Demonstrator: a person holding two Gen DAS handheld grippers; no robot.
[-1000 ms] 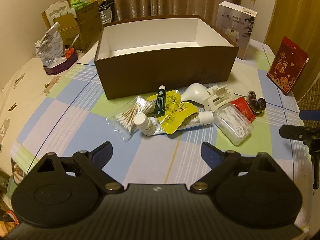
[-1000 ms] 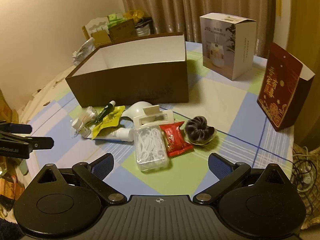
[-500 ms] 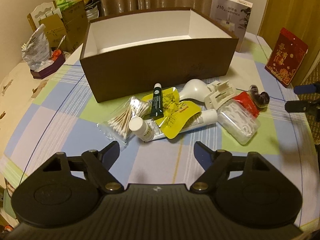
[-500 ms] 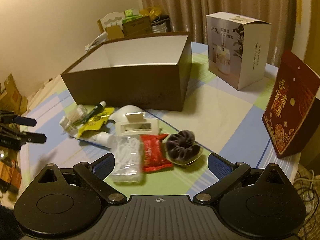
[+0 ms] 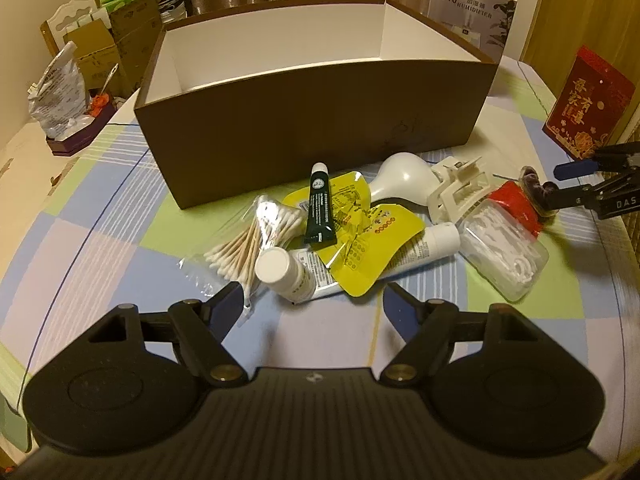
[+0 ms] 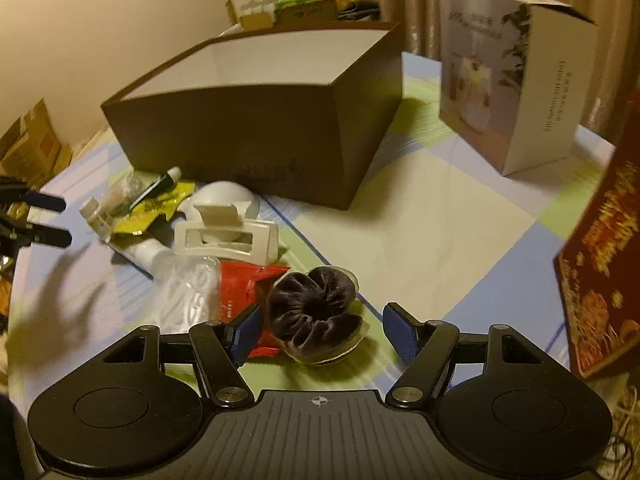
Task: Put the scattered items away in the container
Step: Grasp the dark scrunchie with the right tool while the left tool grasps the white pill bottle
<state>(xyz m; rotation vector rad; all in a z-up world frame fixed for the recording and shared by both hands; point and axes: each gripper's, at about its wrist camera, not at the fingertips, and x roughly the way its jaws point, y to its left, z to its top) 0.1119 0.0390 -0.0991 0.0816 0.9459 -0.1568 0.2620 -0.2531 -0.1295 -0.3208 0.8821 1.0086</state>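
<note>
An open brown box [image 5: 312, 128] with a white inside stands behind a pile of small items. My left gripper [image 5: 312, 306] is open, just short of a white bottle [image 5: 280, 270] and a bag of cotton swabs [image 5: 256, 236]. Beyond lie a dark green tube [image 5: 320, 210], a yellow pouch [image 5: 360, 236], a white tube [image 5: 432, 240], a white hair claw [image 5: 460, 192] and a clear tub of floss picks [image 5: 504, 248]. My right gripper [image 6: 320, 332] is open around a dark scrunchie [image 6: 316, 312], next to a red packet [image 6: 240, 292]. The box [image 6: 256, 120] is ahead.
A white humidifier carton [image 6: 516, 92] and a red gift bag [image 6: 604, 280] stand to the right of the box. Cardboard boxes and a silver bag [image 5: 60, 92] sit at the far left. The checked tablecloth [image 5: 120, 240] covers the table.
Both grippers have moved forward and lower toward the pile. The right gripper now has the scrunchie between its open fingers. The left has closed in on the bottle and swabs.
</note>
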